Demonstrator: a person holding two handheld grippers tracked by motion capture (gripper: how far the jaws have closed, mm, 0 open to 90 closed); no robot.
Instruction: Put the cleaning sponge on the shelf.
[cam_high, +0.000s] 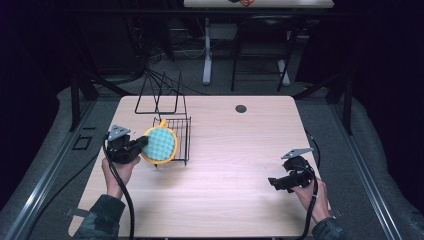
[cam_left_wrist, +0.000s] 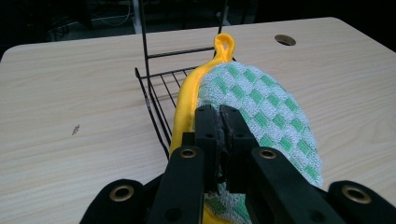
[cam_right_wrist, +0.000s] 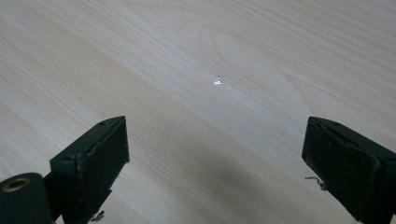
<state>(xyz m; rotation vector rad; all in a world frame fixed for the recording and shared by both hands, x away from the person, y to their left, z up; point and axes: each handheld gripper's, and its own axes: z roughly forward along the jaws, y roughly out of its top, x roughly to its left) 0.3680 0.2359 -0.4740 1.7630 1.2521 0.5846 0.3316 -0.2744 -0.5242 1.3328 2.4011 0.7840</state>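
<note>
A round pot holder (cam_high: 161, 144), green-and-white checked with a yellow rim and loop, stands on edge over the near part of a black wire rack (cam_high: 176, 131). My left gripper (cam_high: 141, 144) is shut on the pot holder's near edge. In the left gripper view the jaws pinch the pot holder (cam_left_wrist: 261, 107) and the yellow loop (cam_left_wrist: 224, 45) points away over the wire rack (cam_left_wrist: 156, 100). My right gripper (cam_high: 274, 182) hangs open low over bare wood at the table's right front. In the right gripper view that gripper (cam_right_wrist: 215, 149) has its jaws wide apart with nothing between them.
The wooden table (cam_high: 225, 165) has a dark cable hole (cam_high: 241, 108) near its far edge. The rack's tall wire frame (cam_high: 157, 95) rises at the back left. Black cables trail from both grippers off the near edge. Another table's legs stand beyond.
</note>
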